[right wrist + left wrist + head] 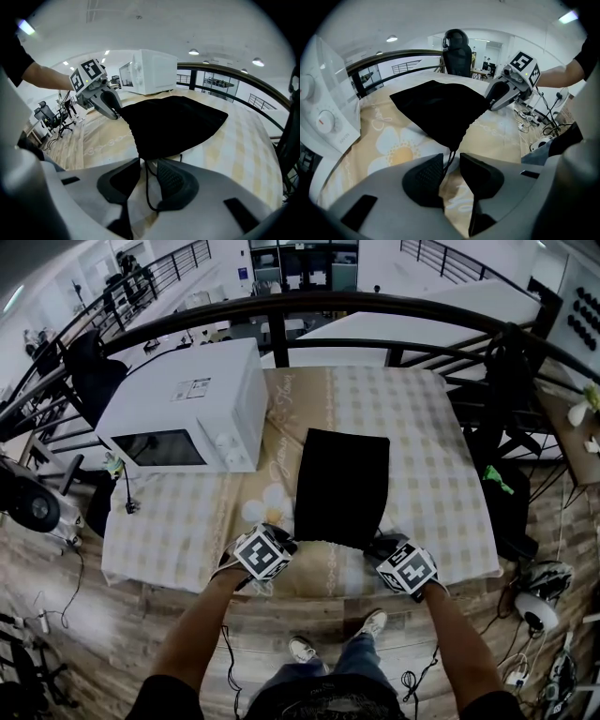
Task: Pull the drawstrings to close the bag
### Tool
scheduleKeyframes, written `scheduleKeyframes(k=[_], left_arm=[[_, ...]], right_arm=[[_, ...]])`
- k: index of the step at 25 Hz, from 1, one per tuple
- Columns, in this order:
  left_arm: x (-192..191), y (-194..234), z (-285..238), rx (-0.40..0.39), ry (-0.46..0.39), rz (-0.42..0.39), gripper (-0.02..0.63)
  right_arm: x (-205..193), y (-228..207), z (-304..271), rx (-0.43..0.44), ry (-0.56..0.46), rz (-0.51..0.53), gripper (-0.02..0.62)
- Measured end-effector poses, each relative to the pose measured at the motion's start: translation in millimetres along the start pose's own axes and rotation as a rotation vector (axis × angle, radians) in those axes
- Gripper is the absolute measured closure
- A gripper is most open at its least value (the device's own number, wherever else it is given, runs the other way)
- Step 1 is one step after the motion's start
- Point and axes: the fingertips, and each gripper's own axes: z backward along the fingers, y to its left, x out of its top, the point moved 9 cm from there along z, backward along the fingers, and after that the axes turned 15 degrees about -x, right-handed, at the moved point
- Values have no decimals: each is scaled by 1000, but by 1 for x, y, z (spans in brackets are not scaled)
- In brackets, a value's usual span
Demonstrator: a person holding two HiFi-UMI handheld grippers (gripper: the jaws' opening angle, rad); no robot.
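A black drawstring bag [342, 486] lies flat on the checked tablecloth [427, 437], its mouth toward the table's front edge. My left gripper [282, 542] sits at the mouth's left corner and my right gripper [379, 546] at its right corner. In the left gripper view a thin black drawstring [451, 158] runs from the bag [440, 110] down between my left gripper's [451, 165] jaws, with a gap still showing. In the right gripper view another cord [146, 187] hangs between my right gripper's [148, 167] jaws, which also stand apart, below the bag [173, 124].
A white microwave [187, 409] stands on the table's back left, close to the bag. A dark railing [375, 306] curves behind the table. The person's shoes [302, 649] and cables [417, 679] are on the wooden floor below the front edge.
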Motion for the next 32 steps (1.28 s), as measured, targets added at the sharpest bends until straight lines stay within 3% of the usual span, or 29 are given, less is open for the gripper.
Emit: scheduleKeyframes(k=[10, 15, 22, 32], left_arm=[[2, 2, 3, -7, -10, 71, 500], [5, 2, 2, -4, -6, 86, 559], [7, -3, 1, 47, -9, 97, 580], [22, -7, 25, 121, -88, 68, 580]], right_arm=[[-1, -1, 0, -27, 20, -42, 546], [-1, -2, 0, -38, 18, -55, 566], [0, -2, 1, -43, 26, -45, 574], [18, -9, 22, -108, -38, -45, 574]])
